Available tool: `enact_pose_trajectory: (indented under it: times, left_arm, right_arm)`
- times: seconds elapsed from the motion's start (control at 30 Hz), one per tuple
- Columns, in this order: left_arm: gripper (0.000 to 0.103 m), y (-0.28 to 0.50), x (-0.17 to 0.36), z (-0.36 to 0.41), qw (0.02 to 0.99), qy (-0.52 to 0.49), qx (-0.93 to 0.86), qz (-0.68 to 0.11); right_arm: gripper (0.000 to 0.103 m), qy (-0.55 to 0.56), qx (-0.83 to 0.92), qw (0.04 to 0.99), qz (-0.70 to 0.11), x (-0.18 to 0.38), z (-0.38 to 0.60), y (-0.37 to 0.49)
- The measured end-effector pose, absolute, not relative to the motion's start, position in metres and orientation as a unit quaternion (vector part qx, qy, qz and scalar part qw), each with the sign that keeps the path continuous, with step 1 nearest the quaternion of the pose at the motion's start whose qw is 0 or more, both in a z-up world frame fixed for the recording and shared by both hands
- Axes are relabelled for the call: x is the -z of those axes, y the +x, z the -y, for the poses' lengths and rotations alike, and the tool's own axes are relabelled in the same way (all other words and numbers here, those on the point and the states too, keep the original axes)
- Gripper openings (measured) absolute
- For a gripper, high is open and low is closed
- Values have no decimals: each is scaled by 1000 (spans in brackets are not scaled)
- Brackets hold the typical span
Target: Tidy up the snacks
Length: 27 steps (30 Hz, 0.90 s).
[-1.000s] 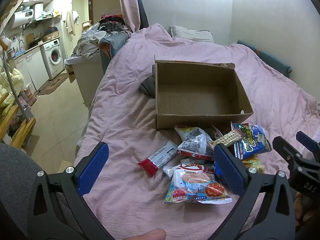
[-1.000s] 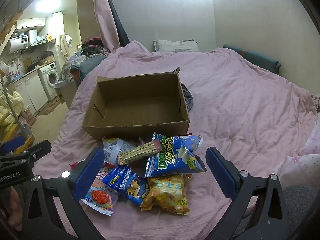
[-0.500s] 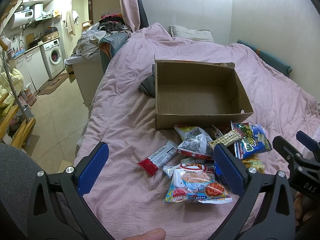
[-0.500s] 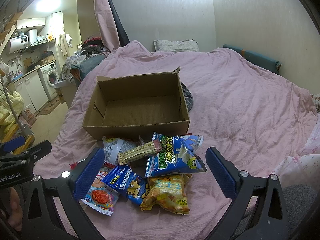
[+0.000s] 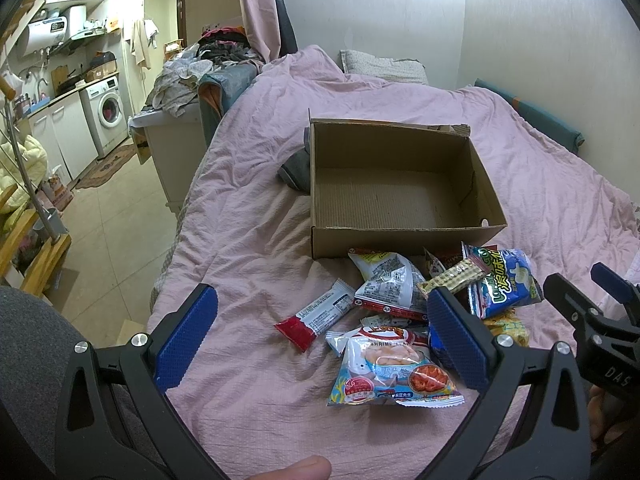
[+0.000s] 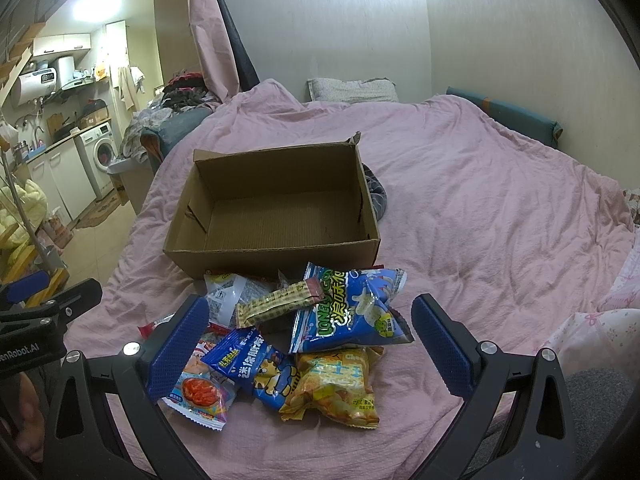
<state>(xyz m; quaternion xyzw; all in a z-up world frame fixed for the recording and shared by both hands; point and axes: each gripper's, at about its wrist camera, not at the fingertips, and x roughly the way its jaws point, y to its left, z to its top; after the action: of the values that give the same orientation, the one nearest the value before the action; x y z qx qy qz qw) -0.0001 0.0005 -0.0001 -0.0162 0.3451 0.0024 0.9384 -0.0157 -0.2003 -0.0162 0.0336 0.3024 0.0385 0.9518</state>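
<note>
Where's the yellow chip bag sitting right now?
In the right wrist view, the yellow chip bag lies on the pink bedspread between the open right gripper's fingers, just below the blue Lonely God bag and beside the blue tiger-print packet.

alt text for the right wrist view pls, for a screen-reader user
An open, empty cardboard box sits on a pink bedspread with a loose pile of snack packets in front of it, including a blue chip bag and a yellow bag. The right gripper hovers over the pile, jaws wide open, holding nothing.
</note>
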Motion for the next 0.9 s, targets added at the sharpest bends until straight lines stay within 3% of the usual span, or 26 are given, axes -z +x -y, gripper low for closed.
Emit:
enact_pose_trajectory:
  times: [0.9]
  left_arm:
    - [103, -1, 2, -2, 938, -17, -2, -346]
  right_arm:
    - [103, 33, -39, 952, -303, 16, 201, -16]
